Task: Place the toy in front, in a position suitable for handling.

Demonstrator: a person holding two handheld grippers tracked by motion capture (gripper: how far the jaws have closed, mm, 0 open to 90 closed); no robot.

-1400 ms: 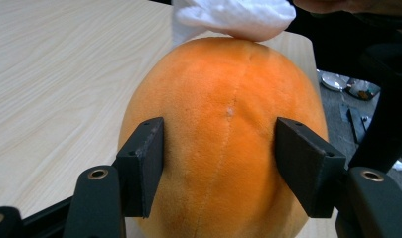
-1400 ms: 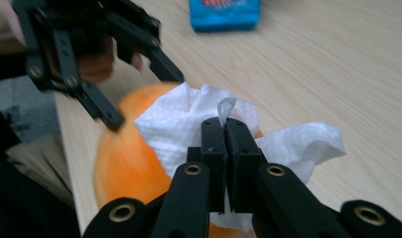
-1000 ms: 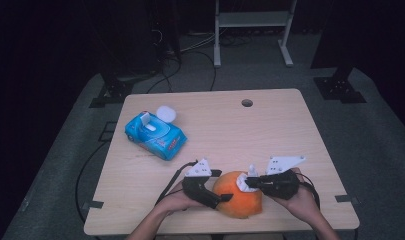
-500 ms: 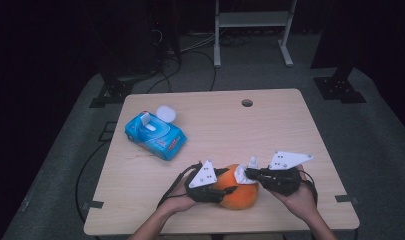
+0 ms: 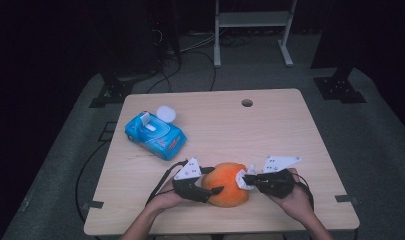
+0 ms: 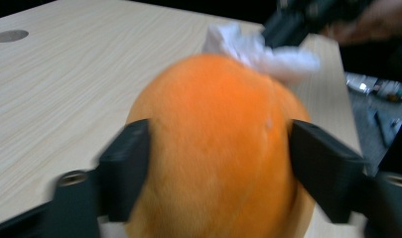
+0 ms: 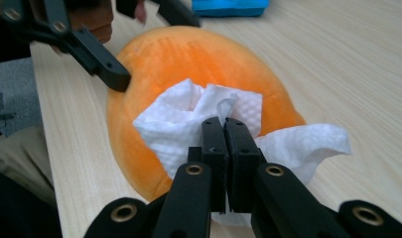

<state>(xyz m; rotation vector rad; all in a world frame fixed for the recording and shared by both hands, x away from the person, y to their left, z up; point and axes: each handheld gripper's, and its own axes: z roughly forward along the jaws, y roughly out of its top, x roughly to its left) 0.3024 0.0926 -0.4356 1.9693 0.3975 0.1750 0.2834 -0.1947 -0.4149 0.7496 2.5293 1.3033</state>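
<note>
The right gripper (image 7: 223, 124) is clamped on a crumpled white tissue (image 7: 198, 119), its jaws pressed together with the paper pinched between them, and the tissue is held against the upper right side of the orange plush ball (image 5: 229, 183). The left gripper (image 5: 206, 183) is spread around the ball; in the left gripper view its jaws are seen pressed into the plush on either side (image 6: 218, 148), so the ball is held steady at the near edge of the table (image 5: 270, 125).

Compared with a second ago, the left gripper is seen turned, its grey plate now tilted up toward the blue pack, and the ball is rolled slightly, while the right gripper with the tissue is kept on the ball's right flank. It is judged that wiping of the ball is under way, a fresh patch being brought under the tissue by the turning.

Farther off to the left, a blue wet-wipe pack (image 5: 155, 134) is lying with its white lid (image 5: 165, 113) flipped open. Red and white printing is seen on the pack, but nothing on it can be read.
</note>
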